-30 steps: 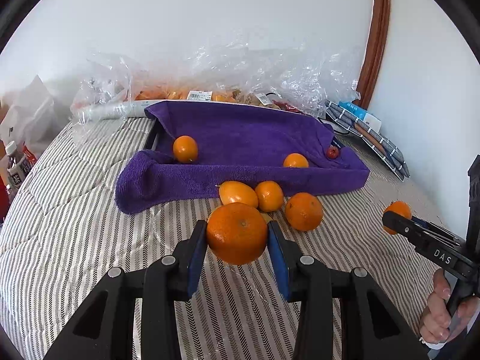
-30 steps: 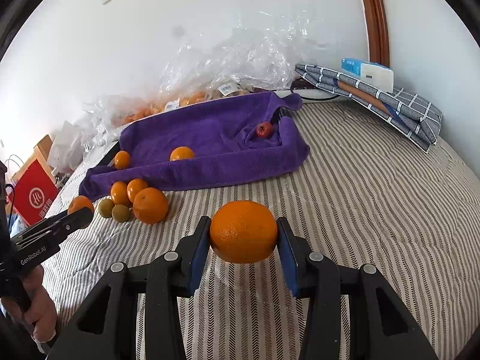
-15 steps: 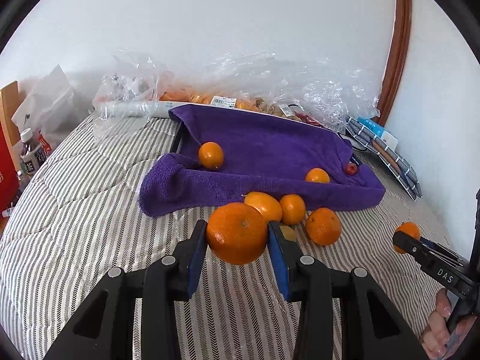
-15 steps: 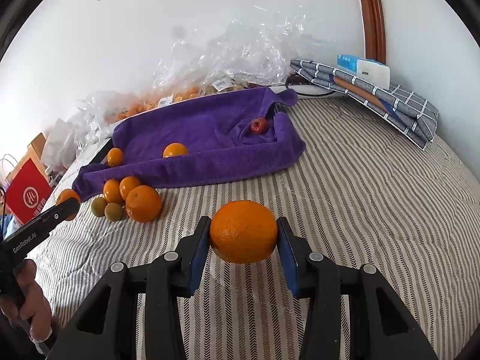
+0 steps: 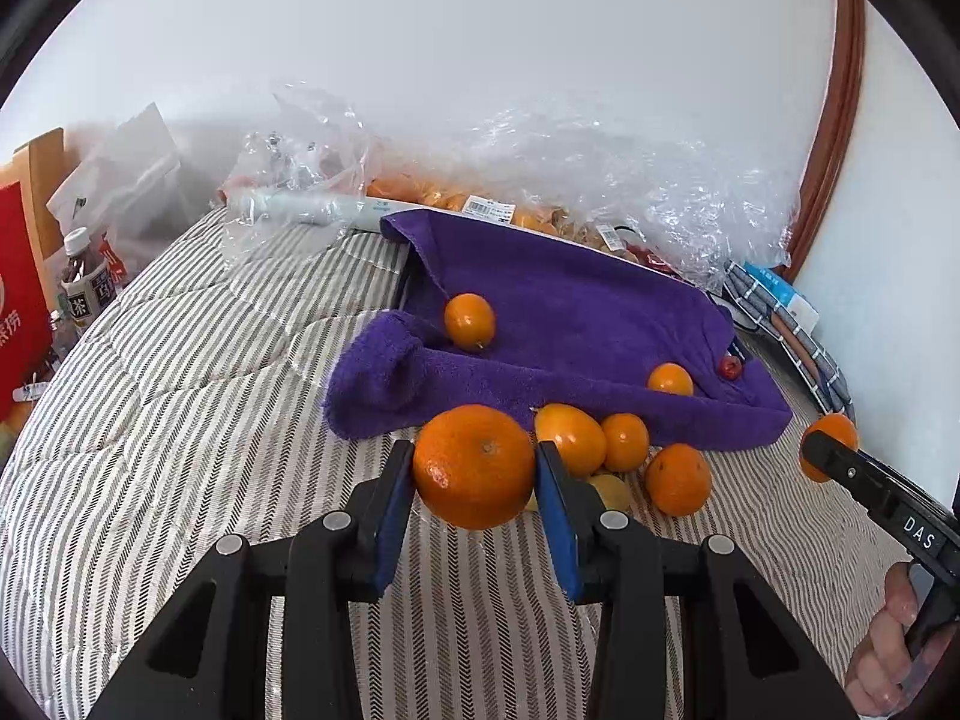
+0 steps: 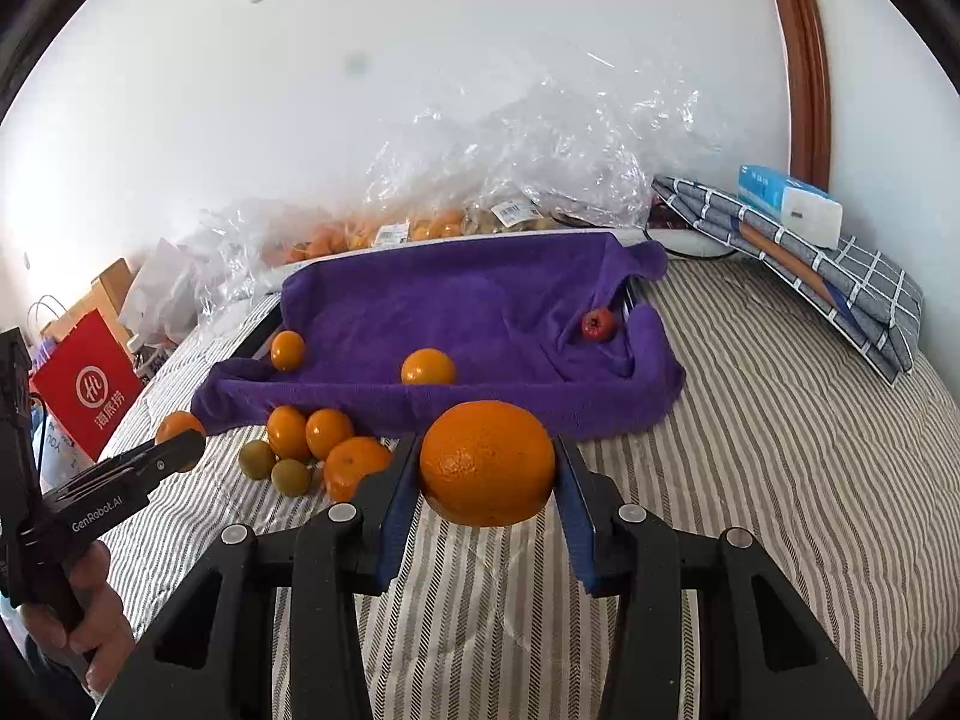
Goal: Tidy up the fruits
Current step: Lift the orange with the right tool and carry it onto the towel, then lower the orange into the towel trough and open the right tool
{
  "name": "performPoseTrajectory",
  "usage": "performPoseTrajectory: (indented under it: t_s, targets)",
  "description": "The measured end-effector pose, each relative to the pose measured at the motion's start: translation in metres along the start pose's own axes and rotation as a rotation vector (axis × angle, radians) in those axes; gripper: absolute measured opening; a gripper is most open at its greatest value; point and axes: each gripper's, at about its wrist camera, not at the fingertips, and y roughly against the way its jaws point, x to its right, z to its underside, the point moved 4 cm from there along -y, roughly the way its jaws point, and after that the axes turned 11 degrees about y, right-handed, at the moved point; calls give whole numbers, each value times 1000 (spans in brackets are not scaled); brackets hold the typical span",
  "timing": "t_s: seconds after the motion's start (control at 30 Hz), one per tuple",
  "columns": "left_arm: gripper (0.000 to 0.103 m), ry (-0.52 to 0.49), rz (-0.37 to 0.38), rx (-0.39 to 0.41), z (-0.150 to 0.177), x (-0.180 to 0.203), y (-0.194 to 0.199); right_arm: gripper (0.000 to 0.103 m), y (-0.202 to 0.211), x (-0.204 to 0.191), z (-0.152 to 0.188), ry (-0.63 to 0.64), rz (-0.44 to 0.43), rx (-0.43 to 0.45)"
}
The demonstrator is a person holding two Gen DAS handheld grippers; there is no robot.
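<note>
My left gripper (image 5: pixel 474 471) is shut on an orange (image 5: pixel 474 465) above the striped bedcover. My right gripper (image 6: pixel 487 465) is shut on a larger orange (image 6: pixel 487 462). A tray lined with a purple towel (image 5: pixel 576 312) lies ahead; it also shows in the right wrist view (image 6: pixel 480 306). Two small oranges (image 5: pixel 470 321) (image 5: pixel 670 378) and a small red fruit (image 6: pixel 598 324) lie in it. Loose oranges (image 5: pixel 678 478) and small greenish fruits (image 6: pixel 291 476) lie in front of its near edge. The right gripper (image 5: pixel 831 447) shows at the right of the left wrist view.
Clear plastic bags with packed fruit (image 6: pixel 528 156) lie behind the tray by the wall. A folded checked cloth with a tissue box (image 6: pixel 789 204) sits at the right. A red paper bag (image 6: pixel 90 384) and bottles (image 5: pixel 84 291) stand at the left beside the bed.
Both grippers kept their oranges. The left view has swung left, so the tray sits further right in it. The right gripper has moved slightly closer to the tray.
</note>
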Motion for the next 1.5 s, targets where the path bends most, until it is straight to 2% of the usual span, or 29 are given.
performPoseTrajectory:
  t_s: [0.1, 0.23, 0.47, 0.73, 0.97, 1.23, 1.5]
  targets:
    - [38, 37, 2, 4, -7, -8, 1, 43, -3, 1, -8, 14, 0, 7]
    - [38, 2, -17, 20, -19, -7, 2, 43, -3, 7, -18, 22, -3, 22]
    - [38, 6, -14, 42, -50, -4, 1, 43, -11, 26, -35, 28, 18, 33]
    - [38, 4, 2, 37, -82, 19, -33, 43, -38, 30, -51, 30, 1, 39]
    - [38, 6, 31, -13, -74, 35, -71, 43, -72, 29, -52, 34, 3, 14]
    - [38, 15, 68, -75, -60, 38, -86, 43, -90, 31, -42, 26, 18, -35]
    - [38, 14, 71, -91, -57, 38, -91, 43, -100, 34, -36, 22, 37, -69]
